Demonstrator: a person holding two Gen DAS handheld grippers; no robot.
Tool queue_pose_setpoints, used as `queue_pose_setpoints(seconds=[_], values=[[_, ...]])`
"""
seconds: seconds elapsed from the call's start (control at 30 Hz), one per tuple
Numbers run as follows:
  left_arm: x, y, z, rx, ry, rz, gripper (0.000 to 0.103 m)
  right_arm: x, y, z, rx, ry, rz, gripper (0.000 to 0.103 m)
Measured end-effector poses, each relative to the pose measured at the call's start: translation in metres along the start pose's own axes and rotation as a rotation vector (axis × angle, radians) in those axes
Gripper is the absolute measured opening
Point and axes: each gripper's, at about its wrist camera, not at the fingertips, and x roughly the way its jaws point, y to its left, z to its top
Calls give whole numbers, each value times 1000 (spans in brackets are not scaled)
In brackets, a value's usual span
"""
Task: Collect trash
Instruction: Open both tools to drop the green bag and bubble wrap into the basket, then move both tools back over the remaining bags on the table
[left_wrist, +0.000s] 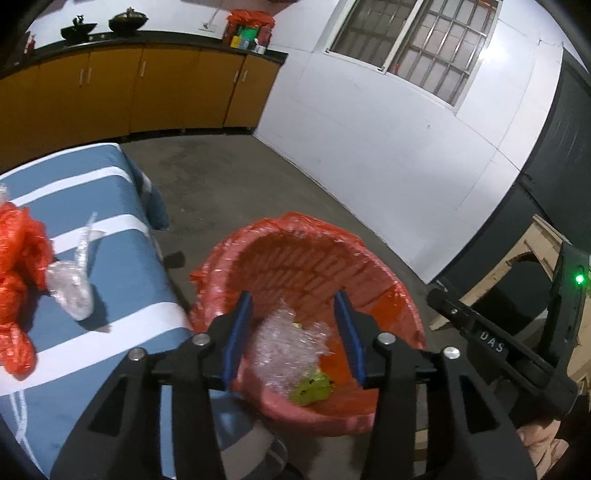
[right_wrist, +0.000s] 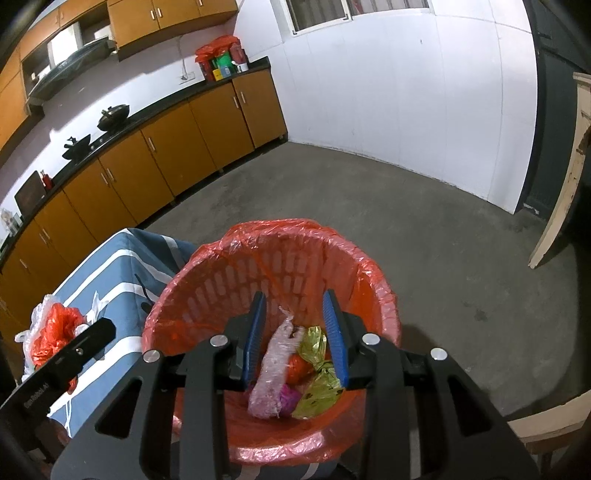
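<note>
A red basket lined with a red plastic bag (left_wrist: 369, 254) (right_wrist: 373, 277) stands on the floor beside a blue striped table (left_wrist: 122, 266) (right_wrist: 107, 288). Inside lie crumpled clear plastic (left_wrist: 288, 347) (right_wrist: 273, 373), a yellow-green wrapper (left_wrist: 310, 387) (right_wrist: 317, 387) and a pink scrap (right_wrist: 290, 398). My left gripper (left_wrist: 295, 306) is open and empty above the basket. My right gripper (right_wrist: 293, 302) is open and empty above it too. On the table lie a clear plastic wad (left_wrist: 74, 284) and a crumpled red bag (left_wrist: 18, 266) (right_wrist: 55, 332).
Orange cabinets (left_wrist: 147, 88) (right_wrist: 155, 155) with a dark counter run along the back wall. A white wall (left_wrist: 388, 155) is on the right. A wooden board (right_wrist: 557, 199) leans at the far right. The floor (right_wrist: 406, 221) is bare concrete.
</note>
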Motion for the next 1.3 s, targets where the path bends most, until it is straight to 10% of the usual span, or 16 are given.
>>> queue_pose_setpoints(seconds=[0.33,0.77,1.3], values=[[-48,31,-6,6,-112,196,73,-5,31,-9,-104,-34,9,68],[-122,93,-29,-13,-231,445,83,-11,109,-27,-290,-76,135,70],[-217,240,-55,-262,-289,751,84,42,244,-56,-454,33,313,69]])
